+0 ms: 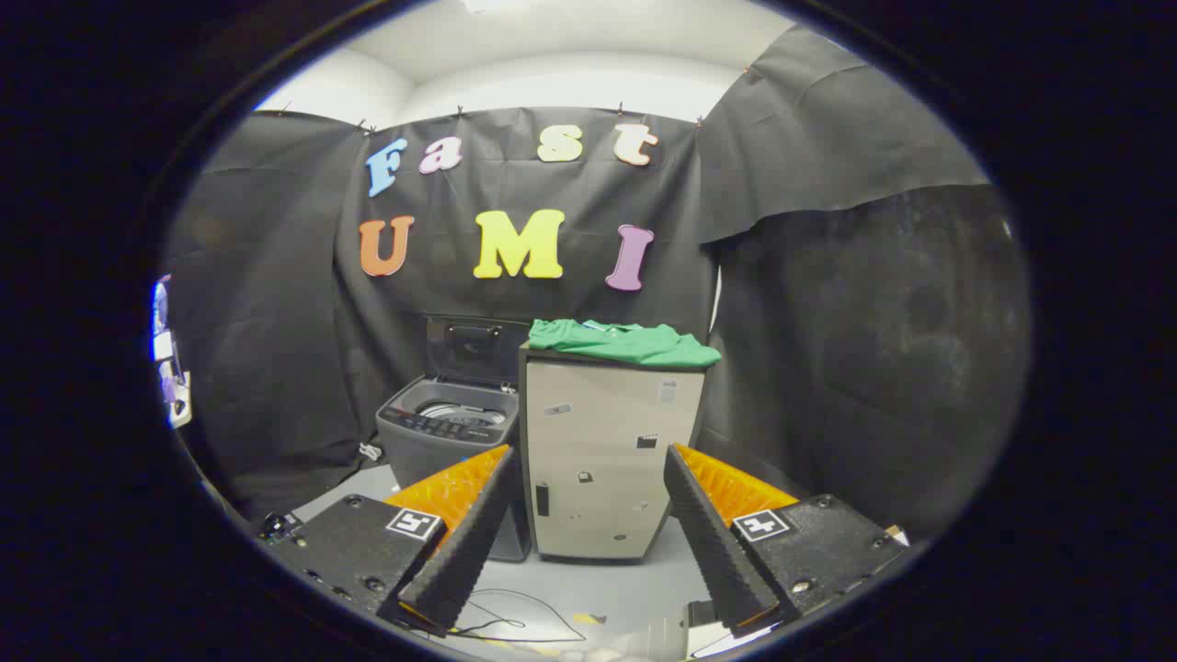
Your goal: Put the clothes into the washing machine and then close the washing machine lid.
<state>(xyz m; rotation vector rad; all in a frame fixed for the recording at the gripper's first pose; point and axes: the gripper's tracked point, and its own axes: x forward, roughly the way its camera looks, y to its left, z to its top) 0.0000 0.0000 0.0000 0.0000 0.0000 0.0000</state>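
Well beyond the fingers of the hand-held gripper [588,515], a green garment [625,340] is lying folded and slightly rumpled on top of a pale cabinet [602,460], its edges drooping a little over the cabinet's front and right corners. The hand-held gripper is waiting with its fingers spread wide, nothing between them, and the cabinet's front is showing through the gap. Just beside the cabinet, ahead of the left finger, a grey top-loading washing machine [446,432] is standing on the floor with its lid [474,349] raised upright, so the drum is sitting ready. The garment is looking like soft, light cloth that will sag and trail when lifted; it is probably best pinched at a thick fold near its middle, gathering several layers, so it does not unfurl or snag on the cabinet edge while crossing to the tub.
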